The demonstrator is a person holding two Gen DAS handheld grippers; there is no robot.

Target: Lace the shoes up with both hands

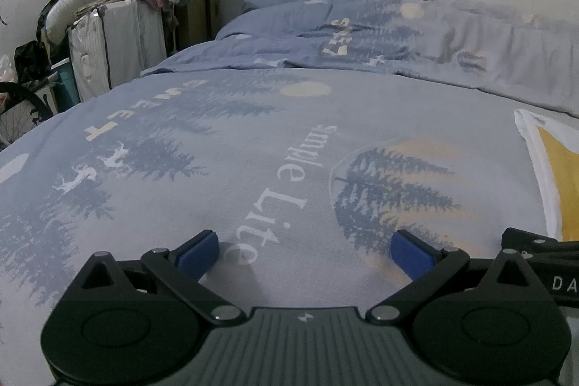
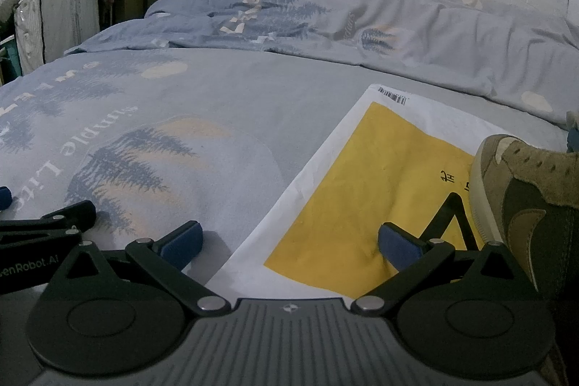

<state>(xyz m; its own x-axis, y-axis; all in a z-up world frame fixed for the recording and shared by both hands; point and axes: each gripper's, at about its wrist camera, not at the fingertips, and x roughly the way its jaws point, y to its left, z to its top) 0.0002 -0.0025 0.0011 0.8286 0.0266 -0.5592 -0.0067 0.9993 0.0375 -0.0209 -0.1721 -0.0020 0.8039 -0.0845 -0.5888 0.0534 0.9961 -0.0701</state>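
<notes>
A: How do the jaws stand?

B: Both spread wide, holding nothing. The left gripper (image 1: 305, 250) hangs low over the blue bedsheet (image 1: 217, 169); the right gripper (image 2: 289, 243) straddles the near left edge of the yellow-and-white bag (image 2: 362, 176).

A: The shoe?

B: The brown shoe (image 2: 528, 190) sits on the bag's right side, just right of the right gripper.

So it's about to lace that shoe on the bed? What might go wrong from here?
Three things, as I judge it. The shoe sits at the far right edge of the right gripper's view and is missing from the left gripper's, so both must swing over. No laces show yet. It rests on a yellow-and-white bag lying on soft bedding; the bag may slide and the shoe may tip when tugged.
</notes>
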